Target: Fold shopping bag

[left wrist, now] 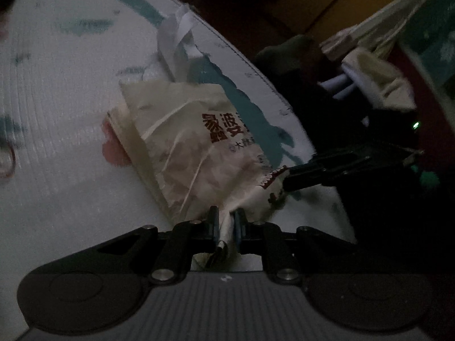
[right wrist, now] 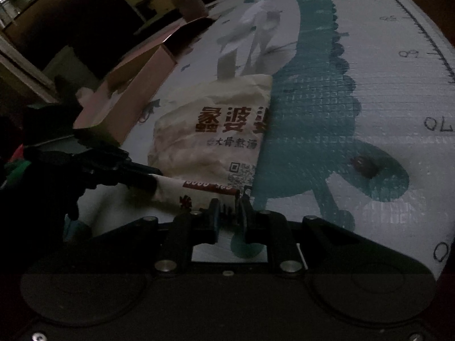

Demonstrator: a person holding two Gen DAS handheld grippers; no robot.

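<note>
— Where's the shopping bag [right wrist: 210, 130] now?

— Lying on the play mat [right wrist: 384, 91], near the edge by the cardboard box [right wrist: 133, 93], already narrowed by a lengthwise fold, handles [right wrist: 256, 34] trailing toward the far side.

— And your tools?

— My left gripper [left wrist: 226, 221] is pressed together on the bag's bottom corner. My right gripper [right wrist: 229, 207] has its jaws close around the other end of that bottom edge, pinching it, I judge.

— How much is left?

— The first fold looks done. The bottom edge is lifted; carrying it up toward the handles and flattening remains.
</note>
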